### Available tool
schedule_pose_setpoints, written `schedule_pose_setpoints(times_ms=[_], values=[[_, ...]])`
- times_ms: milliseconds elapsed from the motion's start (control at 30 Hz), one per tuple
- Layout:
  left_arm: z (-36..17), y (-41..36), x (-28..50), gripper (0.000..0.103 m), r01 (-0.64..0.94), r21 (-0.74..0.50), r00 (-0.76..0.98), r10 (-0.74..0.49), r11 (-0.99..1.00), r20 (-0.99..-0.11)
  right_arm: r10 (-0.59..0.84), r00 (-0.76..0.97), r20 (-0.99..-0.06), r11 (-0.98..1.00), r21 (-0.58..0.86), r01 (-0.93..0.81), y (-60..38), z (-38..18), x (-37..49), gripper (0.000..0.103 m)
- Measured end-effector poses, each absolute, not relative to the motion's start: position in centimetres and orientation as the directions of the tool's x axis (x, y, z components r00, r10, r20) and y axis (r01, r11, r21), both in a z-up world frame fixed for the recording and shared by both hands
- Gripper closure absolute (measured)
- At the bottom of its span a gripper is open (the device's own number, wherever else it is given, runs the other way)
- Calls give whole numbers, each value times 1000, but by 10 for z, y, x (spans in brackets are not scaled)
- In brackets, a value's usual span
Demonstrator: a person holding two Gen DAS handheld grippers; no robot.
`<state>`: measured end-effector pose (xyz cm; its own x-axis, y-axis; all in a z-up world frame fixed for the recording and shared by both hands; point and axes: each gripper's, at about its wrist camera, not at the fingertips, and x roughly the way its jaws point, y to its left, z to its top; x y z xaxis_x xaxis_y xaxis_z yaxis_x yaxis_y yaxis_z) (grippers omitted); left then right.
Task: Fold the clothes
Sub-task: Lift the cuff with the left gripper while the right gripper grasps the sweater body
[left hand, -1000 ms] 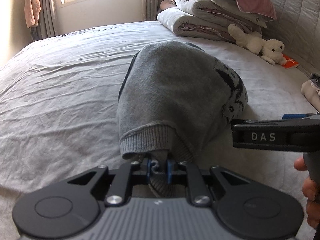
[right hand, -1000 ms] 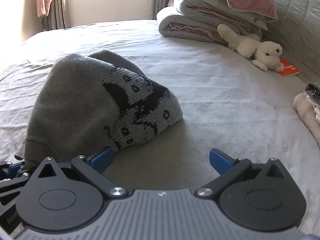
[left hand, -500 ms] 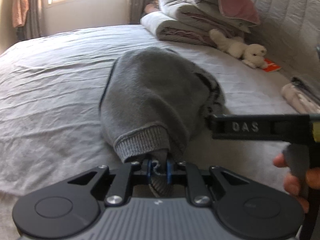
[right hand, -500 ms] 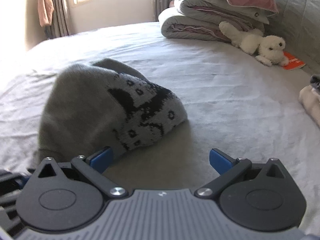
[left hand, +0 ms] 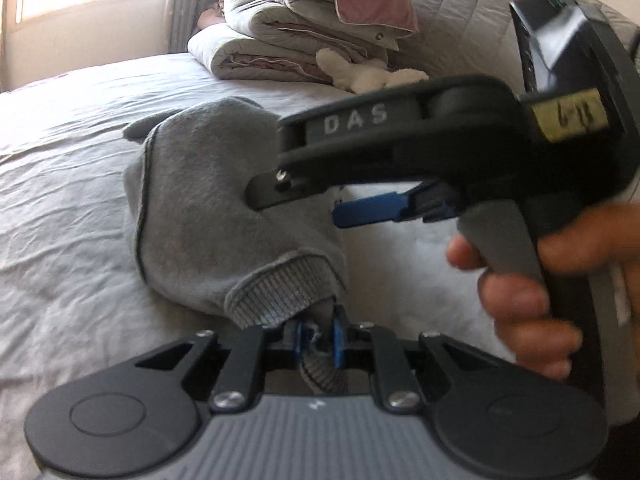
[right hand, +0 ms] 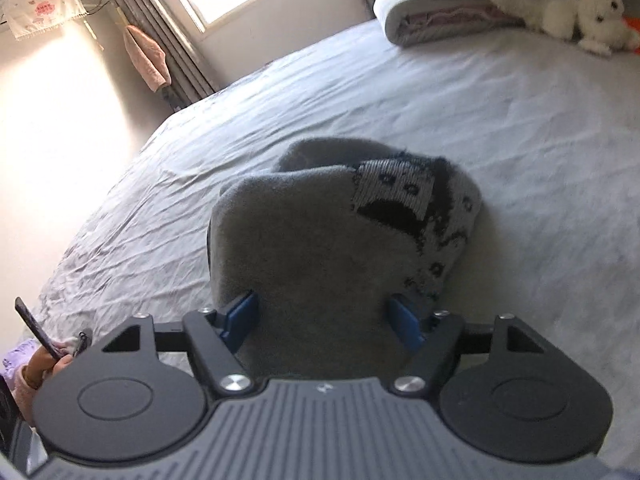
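A grey knit sweater [left hand: 200,208] with a black-and-white patterned panel [right hand: 404,196] lies bunched on the bed. My left gripper [left hand: 318,342] is shut on its ribbed hem [left hand: 280,296] and holds it just above the sheet. My right gripper [right hand: 322,316] is open, its blue pads on either side of the sweater's grey bulk. In the left wrist view the right gripper [left hand: 360,208] reaches in from the right, over the sweater, held by a hand.
The bed has a wrinkled white sheet [right hand: 520,92]. Folded quilts [left hand: 296,40] and a white plush dog [right hand: 588,12] lie at the head. A window with curtains [right hand: 160,28] stands behind, a pink cloth [right hand: 146,60] hanging beside it.
My right gripper has swung left from beside the sweater to over it, now straddling the cloth. My left gripper still holds the hem, turned a little to the right.
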<state>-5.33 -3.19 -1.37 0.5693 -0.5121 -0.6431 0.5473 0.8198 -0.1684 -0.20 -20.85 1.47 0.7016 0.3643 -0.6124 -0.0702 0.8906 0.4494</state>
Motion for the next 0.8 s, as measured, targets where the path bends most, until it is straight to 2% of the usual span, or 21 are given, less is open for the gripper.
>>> schedule_pose_setpoints(times_ms=[67,167,233,567,700,733,767,800], values=[[-16,-24,-53,85,537,-193,563,-519,821,-644,360,697,-621,892,447,-63,-208,14,1,28],[-17,-15,-50,77,514,-236,548,-528,824,-649,365,684,-631,890,453,-56,-210,12,5,28],[-17,-11,-48,67,500,-261,539,-533,826,-652,380,669,-639,886,460,-63,-211,9,6,28],[-25,-17,-42,59,461,-320,518,-544,828,-660,461,666,-586,858,486,-166,-199,22,-4,28],[-27,-18,-43,59,459,-325,523,-547,827,-654,493,645,-583,850,482,-213,-184,21,0,28],[-28,-18,-42,60,455,-328,524,-547,828,-653,486,640,-595,857,467,-216,-179,18,2,34],[-28,-18,-42,62,451,-331,525,-546,829,-653,471,636,-611,870,443,-218,-174,16,3,44],[-28,-18,-41,79,447,-326,527,-540,833,-656,446,640,-626,886,410,-217,-169,14,5,52]])
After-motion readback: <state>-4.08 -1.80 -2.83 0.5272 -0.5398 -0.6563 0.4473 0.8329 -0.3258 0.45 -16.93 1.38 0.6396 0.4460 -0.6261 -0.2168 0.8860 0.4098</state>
